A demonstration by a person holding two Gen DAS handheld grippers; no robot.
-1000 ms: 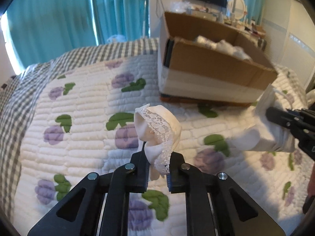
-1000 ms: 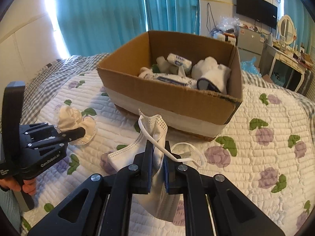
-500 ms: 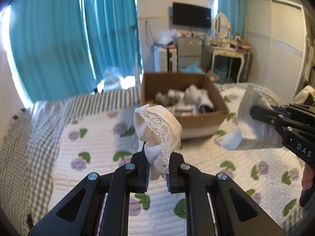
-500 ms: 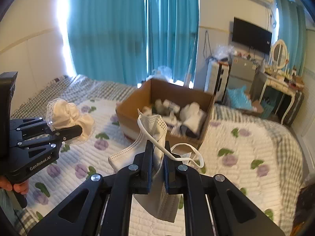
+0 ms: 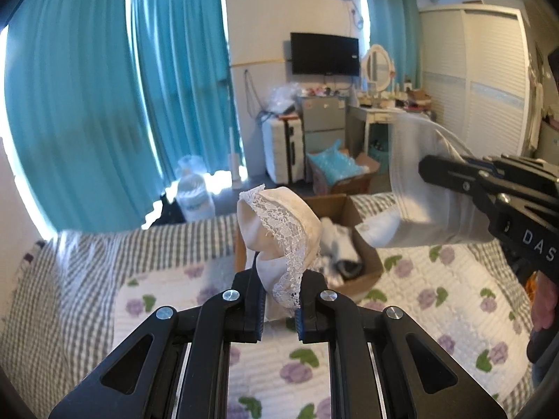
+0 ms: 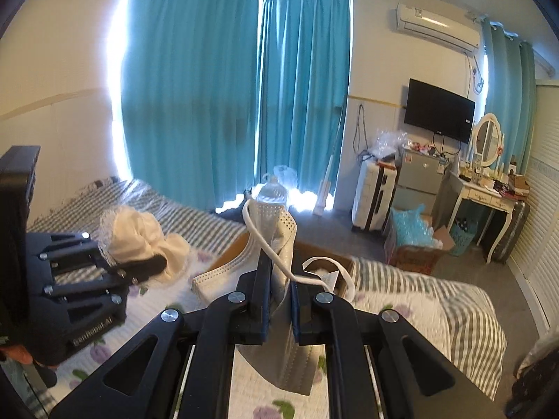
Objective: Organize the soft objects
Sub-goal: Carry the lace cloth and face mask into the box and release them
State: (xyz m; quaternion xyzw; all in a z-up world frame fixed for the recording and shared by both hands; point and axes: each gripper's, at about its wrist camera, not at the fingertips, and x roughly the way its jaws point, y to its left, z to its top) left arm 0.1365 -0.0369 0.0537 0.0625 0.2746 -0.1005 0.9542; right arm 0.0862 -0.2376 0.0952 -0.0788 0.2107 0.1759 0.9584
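Note:
My left gripper (image 5: 278, 302) is shut on a cream lace-trimmed sock (image 5: 279, 234) and holds it high above the bed. My right gripper (image 6: 280, 296) is shut on a white face mask (image 6: 276, 241) with loose ear loops, also held high. The cardboard box (image 5: 363, 279) with several white soft items sits on the quilt below and beyond the sock. In the right wrist view the box (image 6: 230, 256) is mostly hidden behind the mask. The right gripper with the mask (image 5: 412, 202) shows at the right of the left wrist view; the left gripper with the sock (image 6: 139, 237) shows at the left of the right wrist view.
The bed has a white quilt with purple flowers (image 5: 436, 296) over a grey checked sheet (image 5: 70, 279). Teal curtains (image 5: 104, 104), a suitcase (image 5: 283, 150), a dressing table (image 6: 482, 195) and a floor box with blue plastic (image 6: 415, 241) stand beyond the bed.
Both grippers have risen well above the bed with their items still held. The box now looks smaller and lower in both views.

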